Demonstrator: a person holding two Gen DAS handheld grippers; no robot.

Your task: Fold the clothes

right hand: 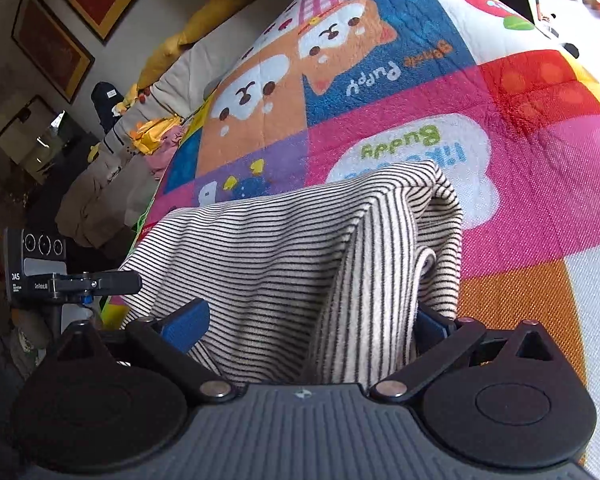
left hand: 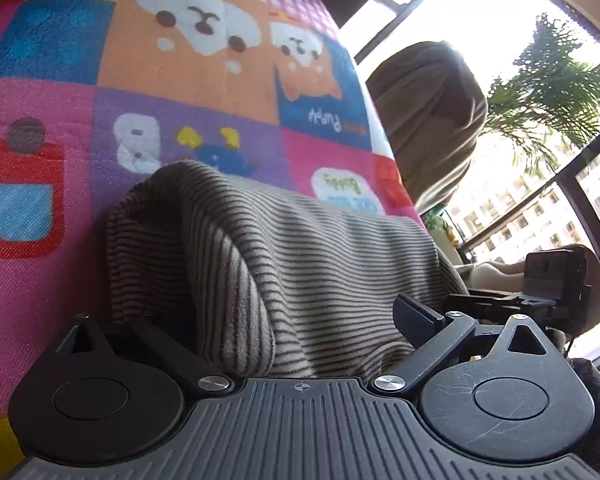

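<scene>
A cream garment with thin dark stripes (left hand: 300, 264) lies folded on a colourful cartoon play mat (left hand: 180, 80). My left gripper (left hand: 276, 320) has its jaws wide apart, with a bunched fold of the striped cloth between and over them; the left finger is hidden under cloth. In the right wrist view the same striped garment (right hand: 284, 264) drapes between the blue pads (right hand: 188, 322) of my right gripper (right hand: 308, 324), whose jaws also stand wide apart. The cloth rests in both grippers, with no pinch visible.
A brown cloth-covered chair (left hand: 432, 120) and a potted palm (left hand: 556, 92) stand by the bright window. The other gripper (left hand: 548, 284) shows at the right. A beige sofa with yellow cushions and clothes (right hand: 140, 136) lies beyond the mat (right hand: 500, 140).
</scene>
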